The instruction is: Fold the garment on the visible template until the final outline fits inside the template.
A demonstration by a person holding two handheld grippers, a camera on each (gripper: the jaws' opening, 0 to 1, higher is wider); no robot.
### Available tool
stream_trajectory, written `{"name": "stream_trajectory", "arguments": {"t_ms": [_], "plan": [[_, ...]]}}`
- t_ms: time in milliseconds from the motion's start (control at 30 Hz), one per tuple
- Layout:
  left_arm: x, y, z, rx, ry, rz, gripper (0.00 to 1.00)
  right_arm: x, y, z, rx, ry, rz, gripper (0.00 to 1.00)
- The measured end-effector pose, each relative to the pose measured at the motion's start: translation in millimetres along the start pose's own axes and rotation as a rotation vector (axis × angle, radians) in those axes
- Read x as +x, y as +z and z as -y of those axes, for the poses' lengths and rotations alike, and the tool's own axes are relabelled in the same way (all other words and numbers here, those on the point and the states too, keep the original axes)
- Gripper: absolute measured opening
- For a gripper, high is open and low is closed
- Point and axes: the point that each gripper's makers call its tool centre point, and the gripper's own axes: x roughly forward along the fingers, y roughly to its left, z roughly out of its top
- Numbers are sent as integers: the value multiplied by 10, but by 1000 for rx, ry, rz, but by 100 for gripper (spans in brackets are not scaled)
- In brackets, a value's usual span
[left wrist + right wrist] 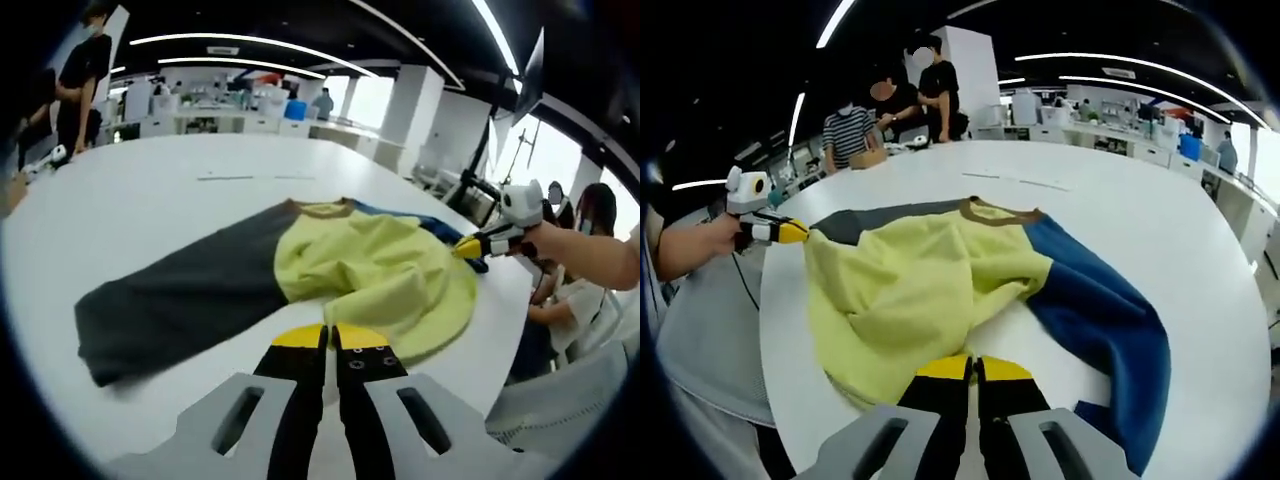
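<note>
A long-sleeved garment lies on the white table [150,190]: yellow body [370,270], dark grey sleeve [180,300], blue sleeve [430,222], brown collar [325,209]. In the right gripper view the yellow body [910,290] is rumpled, with the blue sleeve [1100,320] to its right and the collar [1000,212] beyond it. My left gripper [328,335] has its jaws closed at the yellow hem; it also appears as the left gripper [790,232] at a pulled-out hem corner. My right gripper [975,368] is closed at the near yellow edge, and is seen as the right gripper [470,247] at the garment's far side.
Thin marks [250,177] lie on the table beyond the garment, also visible as marks [1025,181]. People stand at the table's far end [890,100], one person [80,80] at the left. The table edge [500,340] runs close to the garment. Desks fill the background.
</note>
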Motion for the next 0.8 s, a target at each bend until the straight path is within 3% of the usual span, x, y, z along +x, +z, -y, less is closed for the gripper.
{"name": "stream_trajectory", "arguments": {"t_ms": [367,800], "plan": [[-93,-180,-31,-26,8,-25,0,-280,-167,-24,24,-25,12,0],[-219,-363,-9,-1,-17,-102,0,-548,-401,-109,63,-53,10,0]]}}
